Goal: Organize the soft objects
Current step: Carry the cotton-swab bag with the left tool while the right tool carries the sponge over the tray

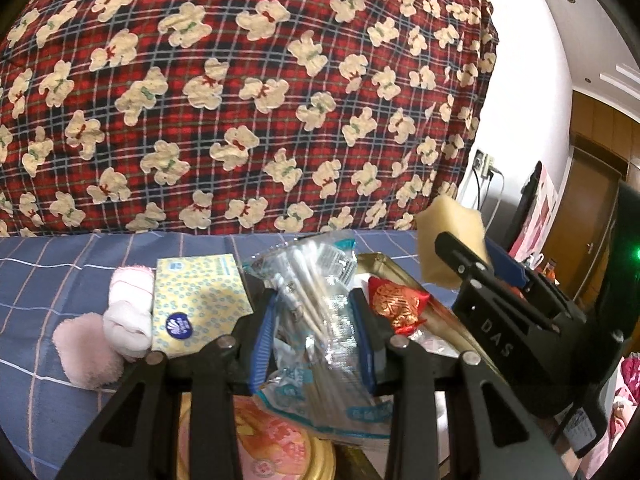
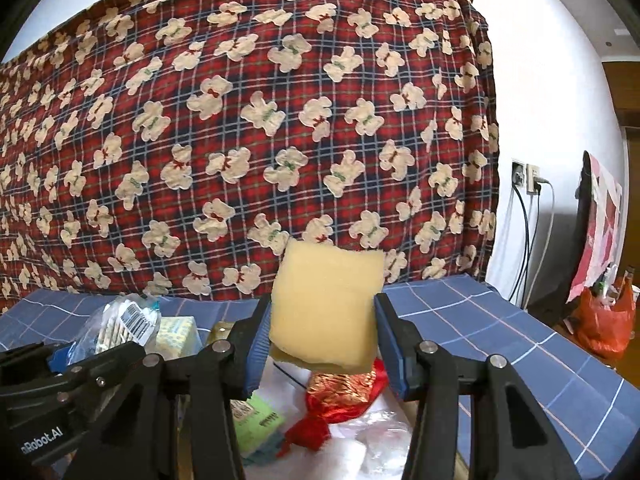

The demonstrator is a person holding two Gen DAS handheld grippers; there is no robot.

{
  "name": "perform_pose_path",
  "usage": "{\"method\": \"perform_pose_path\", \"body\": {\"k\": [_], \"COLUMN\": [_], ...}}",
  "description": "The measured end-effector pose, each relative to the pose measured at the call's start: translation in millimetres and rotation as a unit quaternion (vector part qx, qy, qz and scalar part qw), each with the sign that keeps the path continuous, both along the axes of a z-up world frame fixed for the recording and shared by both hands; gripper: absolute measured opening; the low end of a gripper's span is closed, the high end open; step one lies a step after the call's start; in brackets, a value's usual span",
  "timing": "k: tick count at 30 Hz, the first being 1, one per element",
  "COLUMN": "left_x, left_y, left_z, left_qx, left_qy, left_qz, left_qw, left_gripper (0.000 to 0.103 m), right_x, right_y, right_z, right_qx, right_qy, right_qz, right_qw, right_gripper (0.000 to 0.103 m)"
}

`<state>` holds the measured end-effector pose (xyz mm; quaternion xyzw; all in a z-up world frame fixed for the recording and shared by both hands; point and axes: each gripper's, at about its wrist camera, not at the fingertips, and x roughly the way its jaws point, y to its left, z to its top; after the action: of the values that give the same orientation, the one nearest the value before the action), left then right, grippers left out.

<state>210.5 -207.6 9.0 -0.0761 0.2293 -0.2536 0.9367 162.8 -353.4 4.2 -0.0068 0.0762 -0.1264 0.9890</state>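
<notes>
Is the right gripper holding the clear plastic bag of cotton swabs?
No, the right gripper clamps a yellow foam sponge.

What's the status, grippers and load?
Left gripper shut on bag of cotton swabs. Right gripper shut on yellow sponge, held above the blue checked cloth. Nothing in the way.

Blue checked bed (image 1: 48, 280): tissue pack (image 1: 200, 300), socks (image 1: 128, 312).
</notes>
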Motion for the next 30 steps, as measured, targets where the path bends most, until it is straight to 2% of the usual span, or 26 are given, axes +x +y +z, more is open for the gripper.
{"method": "perform_pose_path", "body": {"k": [11,18,24,30], "left_x": [-1.2,-1.1,0.2,1.3], "left_y": [-30.9,-54.1,-58.8,-61.3], "left_z": [-6.6,-16.8,-24.6,-28.6], "left_qx": [0.024,0.061,0.074,0.077], "left_qy": [0.016,0.037,0.051,0.055], "left_qz": [-0.038,-0.071,-0.077,-0.081], "left_qw": [0.9989,0.9950,0.9930,0.9922], "left_gripper": [0.035,0.035,0.035,0.036], "right_x": [1.9,5.8,23.1,42.0], "right_y": [-27.4,-32.6,-35.3,-39.1], "right_z": [-6.2,-7.9,-10.3,-17.4], "right_qx": [0.019,0.024,0.030,0.044], "right_qy": [0.022,0.038,0.094,0.156], "right_qz": [-0.016,-0.019,0.004,0.025], "right_qw": [0.999,0.999,0.995,0.986], "right_gripper": [0.051,0.051,0.052,0.052]}}
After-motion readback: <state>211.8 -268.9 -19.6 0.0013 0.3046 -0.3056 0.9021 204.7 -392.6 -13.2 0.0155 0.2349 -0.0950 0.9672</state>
